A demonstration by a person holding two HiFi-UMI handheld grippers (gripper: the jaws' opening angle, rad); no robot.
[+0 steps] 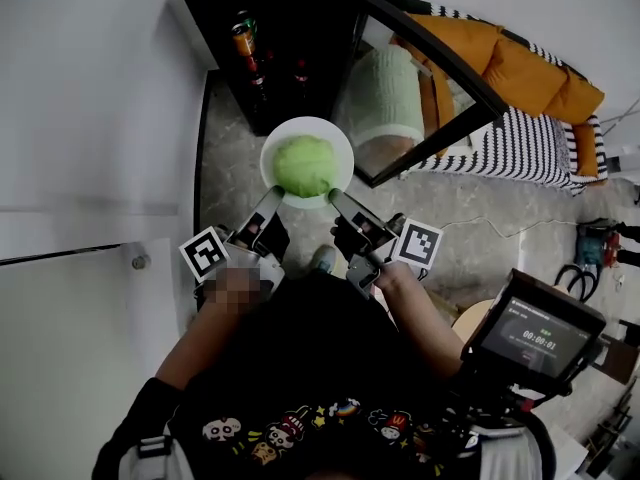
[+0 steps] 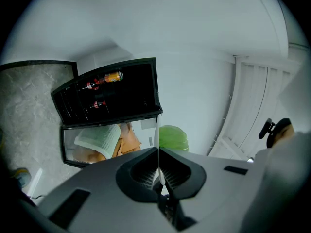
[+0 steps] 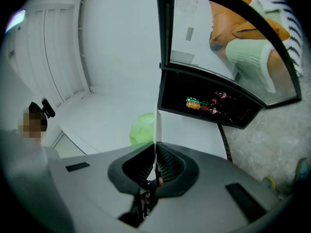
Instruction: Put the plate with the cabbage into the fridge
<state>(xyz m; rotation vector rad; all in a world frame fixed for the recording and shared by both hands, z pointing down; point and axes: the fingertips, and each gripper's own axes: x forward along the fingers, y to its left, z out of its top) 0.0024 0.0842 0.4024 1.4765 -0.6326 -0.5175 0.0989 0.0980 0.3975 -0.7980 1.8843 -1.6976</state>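
Plate [image 1: 340, 138] with cabbage [image 1: 305, 165] hangs before the open fridge [image 1: 225, 38] at 12 o'clock, with the left hand-held gripper [image 1: 271, 197] and the right hand-held gripper [image 1: 335, 198] each clamped on its near rim. Advancing both level and together should keep the cabbage seated.

The left gripper [image 1: 270, 200] and right gripper [image 1: 338, 200] each pinch the near rim of the plate [image 1: 284, 138], cabbage [image 1: 305, 165] on it. Just beyond, the fridge [image 1: 275, 13] stands open, bottles [image 1: 246, 43] inside, its glass door [image 1: 425, 73] swung right.
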